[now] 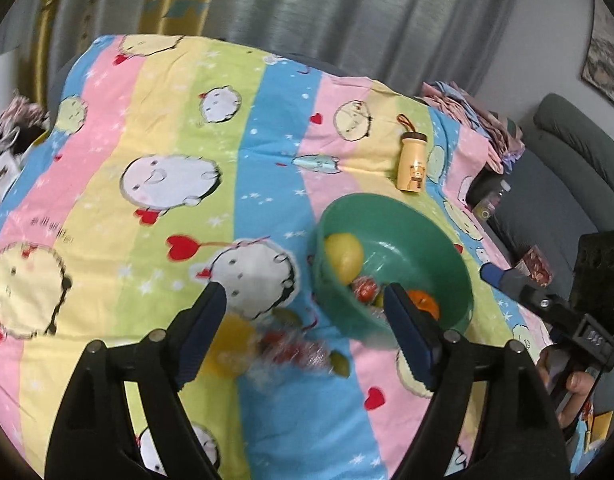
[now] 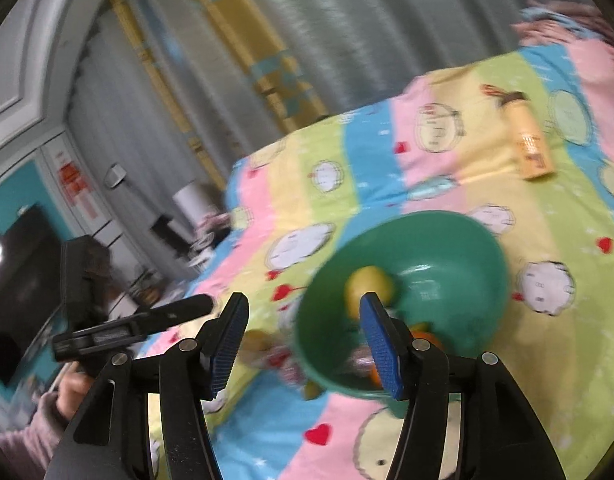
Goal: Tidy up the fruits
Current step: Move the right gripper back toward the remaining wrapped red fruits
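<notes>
My left gripper [image 1: 305, 312] was open, and nothing sat between its two fingers. My right gripper [image 2: 303, 334] was open too, and it held nothing. Its blue fingertips [image 2: 381, 344] stood in front of the green bowl [image 2: 459, 240].

Everything lay on a bed cover [image 1: 155, 92] with pink, yellow, green and blue stripes and round cartoon faces. Closest to me, near the front edge of the cover, some fruit [image 1: 275, 344] lay loose just beside the bowl. It was blurry. I could make out something yellow, something red and shiny, and a small green piece.

Right behind that was the bowl, tipped up on its side, so its open mouth faced me. Inside it were a yellow fruit [image 1: 344, 255], a red one [image 1: 365, 288] and an orange one [image 1: 425, 302]. The orange one was partly hidden behind my left gripper's finger.

Farther back, near the right edge of the cover, a small yellow bottle [image 1: 413, 160] with a brown cap and a bear picture stood up. It was well apart from the bowl.

Off the right edge was a grey sofa [image 1: 579, 168]. Behind the far edge of the cover hung grey curtains [image 1: 347, 12].

In the right wrist view, a dark TV screen [image 2: 23, 280] was far off at the left.
</notes>
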`<action>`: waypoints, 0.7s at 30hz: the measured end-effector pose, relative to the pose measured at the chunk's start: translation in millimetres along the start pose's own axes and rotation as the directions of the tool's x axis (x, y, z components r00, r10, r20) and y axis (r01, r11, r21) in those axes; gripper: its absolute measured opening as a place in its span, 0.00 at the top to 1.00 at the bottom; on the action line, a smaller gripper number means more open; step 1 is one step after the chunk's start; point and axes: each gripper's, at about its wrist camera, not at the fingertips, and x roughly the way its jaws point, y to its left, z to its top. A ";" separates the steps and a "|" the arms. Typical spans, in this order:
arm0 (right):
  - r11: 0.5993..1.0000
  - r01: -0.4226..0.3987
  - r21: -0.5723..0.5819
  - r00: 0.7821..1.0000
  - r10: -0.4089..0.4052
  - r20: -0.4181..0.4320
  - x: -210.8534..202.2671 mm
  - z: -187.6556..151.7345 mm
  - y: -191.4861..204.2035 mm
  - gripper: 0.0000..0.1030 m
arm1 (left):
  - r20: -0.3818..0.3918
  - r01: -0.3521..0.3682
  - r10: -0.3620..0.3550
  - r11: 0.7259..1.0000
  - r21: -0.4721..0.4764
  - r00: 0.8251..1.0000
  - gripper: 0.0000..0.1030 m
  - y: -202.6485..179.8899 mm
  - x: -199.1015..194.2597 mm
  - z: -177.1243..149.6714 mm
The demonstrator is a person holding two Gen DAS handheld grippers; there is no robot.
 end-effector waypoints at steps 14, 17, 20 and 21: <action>0.972 -0.008 -0.234 0.962 -0.057 -0.267 76.8 -46.9 61.8 0.43 | -0.009 0.069 -0.071 0.985 -0.158 0.997 0.21 49.8 -3.1 -65.3; 0.971 0.029 -0.236 0.952 -0.099 -0.289 85.4 -53.6 59.0 0.43 | -0.019 0.066 -0.070 0.985 -0.159 0.997 0.21 53.4 -1.7 -67.3; 0.971 0.058 -0.233 0.947 -0.127 -0.293 86.8 -56.0 55.6 0.43 | -0.026 0.071 -0.076 0.985 -0.157 0.997 0.21 55.3 -1.8 -69.4; 0.971 0.066 -0.230 0.947 -0.134 -0.292 86.6 -56.3 54.7 0.43 | -0.028 0.068 -0.074 0.986 -0.153 0.997 0.21 56.5 -2.2 -70.8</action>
